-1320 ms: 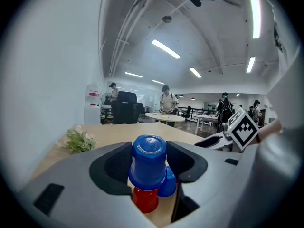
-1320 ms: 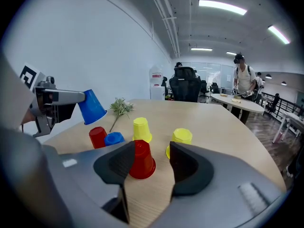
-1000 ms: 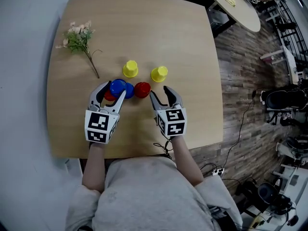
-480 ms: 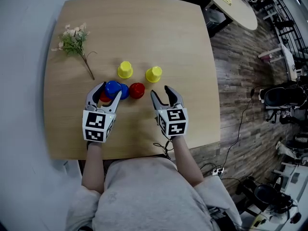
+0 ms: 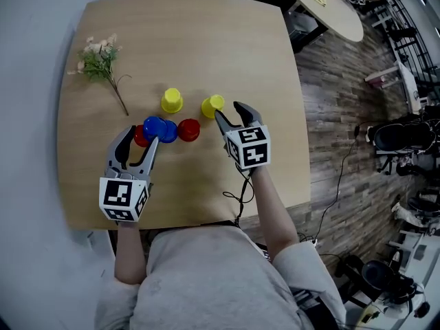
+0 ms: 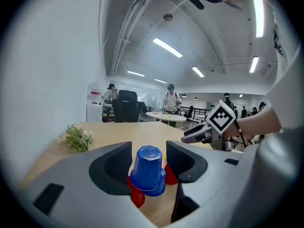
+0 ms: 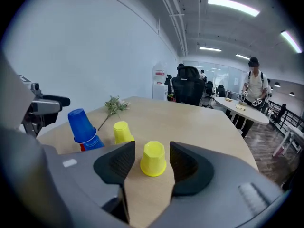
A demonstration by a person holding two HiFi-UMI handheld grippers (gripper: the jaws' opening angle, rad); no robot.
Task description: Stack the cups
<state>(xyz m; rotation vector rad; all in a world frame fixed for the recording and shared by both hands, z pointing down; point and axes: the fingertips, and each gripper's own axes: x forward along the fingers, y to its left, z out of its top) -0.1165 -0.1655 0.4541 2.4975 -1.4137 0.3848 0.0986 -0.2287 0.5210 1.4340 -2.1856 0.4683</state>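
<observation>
Left gripper [image 6: 148,150] first: its fingers [image 6: 111,167] are spread apart and aren't clamping anything. Lined up in the gap is an upside-down blue cup [image 6: 148,167], sitting slightly tilted on top of a second blue cup [image 6: 158,189] (only the rim of the lower one peeks out). From the head view the blue pair sits right at the fingertips. I honestly can't tell if either finger touches it.

One red cup [image 6: 136,195] pokes out at the lower left of the blue pair, right up against it. Another red cup [image 6: 171,177] stands just beside the pair on the right.

Right gripper [image 7: 152,148]: its fingers [image 7: 190,167] are open too. An upside-down yellow cup [image 7: 153,158] stands on the desk [image 5: 206,40], centred in the gap with a little bare desk showing on both sides of it, so it isn't gripped. In the head view that cup is just off the fingertips, on their left.

A second yellow cup [image 7: 122,132], also base-up, stands on its own further left. It's a bit apart from the first one and just behind the blue and red bunch.

Further out, a flower sprig [image 5: 100,57] lies flat near the far left corner of the desk, well apart from all the cups. Off the desk's right side there's wood-plank floor [image 5: 330,129], and a round table [image 5: 337,9] stands at the top.
</observation>
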